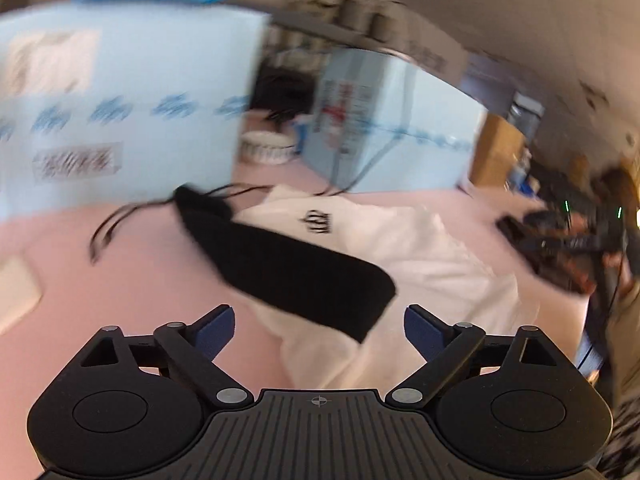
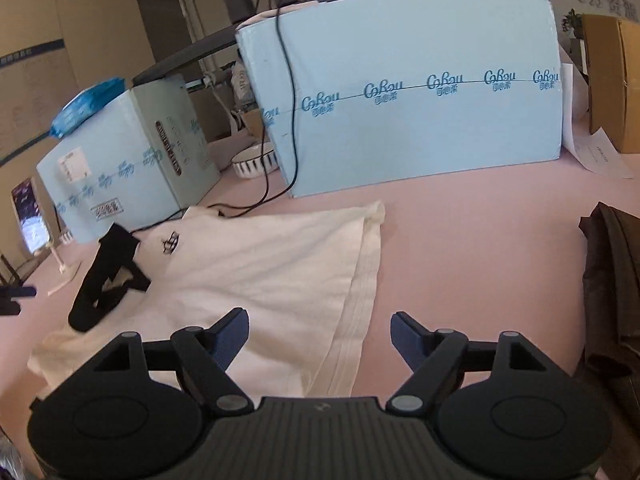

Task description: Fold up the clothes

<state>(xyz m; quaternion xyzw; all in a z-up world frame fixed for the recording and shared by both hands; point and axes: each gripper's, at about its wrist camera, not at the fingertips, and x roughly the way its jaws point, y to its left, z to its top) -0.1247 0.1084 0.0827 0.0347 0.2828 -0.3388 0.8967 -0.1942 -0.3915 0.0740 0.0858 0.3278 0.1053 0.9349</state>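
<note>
A white garment (image 2: pixel 260 264) with a small black logo lies spread on the pink table (image 2: pixel 480 240). A black cloth part (image 2: pixel 108 276) rests across its left side. My right gripper (image 2: pixel 318 316) hovers open over the garment's hemmed edge, with nothing between its fingers. In the blurred left wrist view the white garment (image 1: pixel 420 248) lies ahead, with the black cloth part (image 1: pixel 288 264) draped over it. My left gripper (image 1: pixel 319 312) stands open just short of that cloth and holds nothing.
Two light blue cartons (image 2: pixel 400 100) (image 2: pixel 120 160) stand along the back, with a bowl (image 2: pixel 254 162) between them and a black cable (image 2: pixel 288 80) trailing down to the table. A dark garment (image 2: pixel 612 280) lies at the right edge. A brown carton (image 2: pixel 612 80) stands at the back right.
</note>
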